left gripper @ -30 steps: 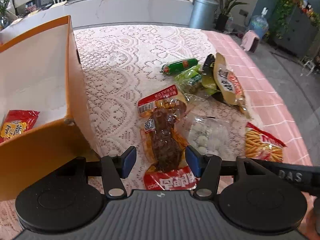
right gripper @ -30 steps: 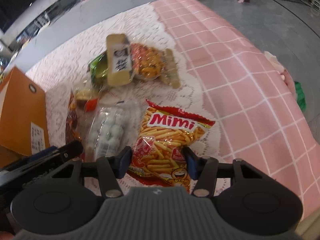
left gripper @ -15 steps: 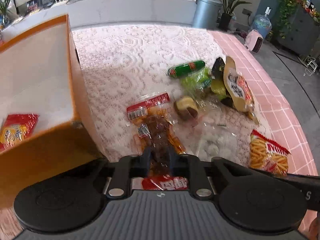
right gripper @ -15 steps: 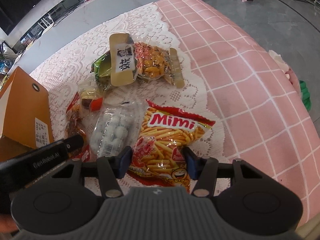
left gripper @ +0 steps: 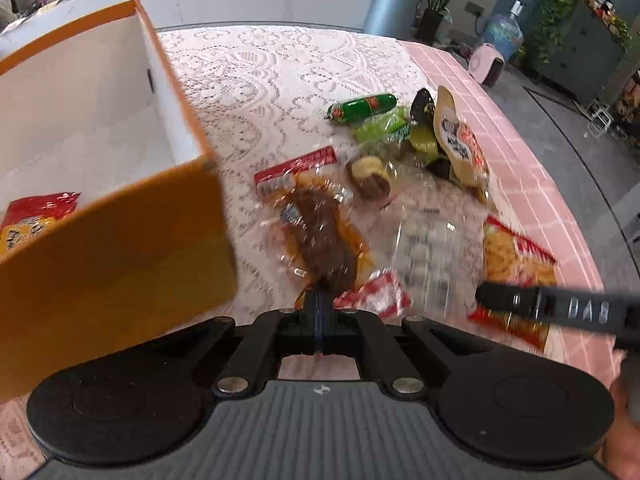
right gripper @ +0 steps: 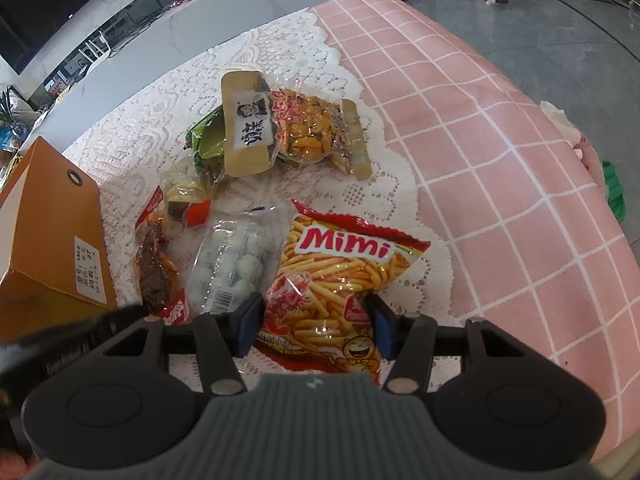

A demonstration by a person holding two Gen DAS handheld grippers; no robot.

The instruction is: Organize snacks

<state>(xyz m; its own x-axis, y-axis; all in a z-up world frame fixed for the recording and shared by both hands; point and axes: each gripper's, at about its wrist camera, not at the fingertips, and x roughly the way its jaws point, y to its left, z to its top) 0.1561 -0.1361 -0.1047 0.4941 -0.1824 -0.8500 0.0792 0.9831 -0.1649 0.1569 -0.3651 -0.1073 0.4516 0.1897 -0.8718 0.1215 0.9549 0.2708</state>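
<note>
An open orange cardboard box (left gripper: 120, 240) holds a red snack packet (left gripper: 36, 216) at 9 o'clock on the lace-covered desk (left gripper: 260, 76). The left gripper (left gripper: 320, 316), level and pointing forward, is clamped on the clear packet of dark braised meat (left gripper: 320, 236). At 3 o'clock, the right gripper (right gripper: 316, 324), jaws spread wide, straddles the red-and-yellow Mimi snack-stick bag (right gripper: 340, 268).

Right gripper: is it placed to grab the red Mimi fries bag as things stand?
Probably yes. The right gripper is open, its blue pads either side of the red Mimi fries bag's near end, nothing between. The clear packet of white balls lies just beside the left pad, so closing might snag it.
</note>
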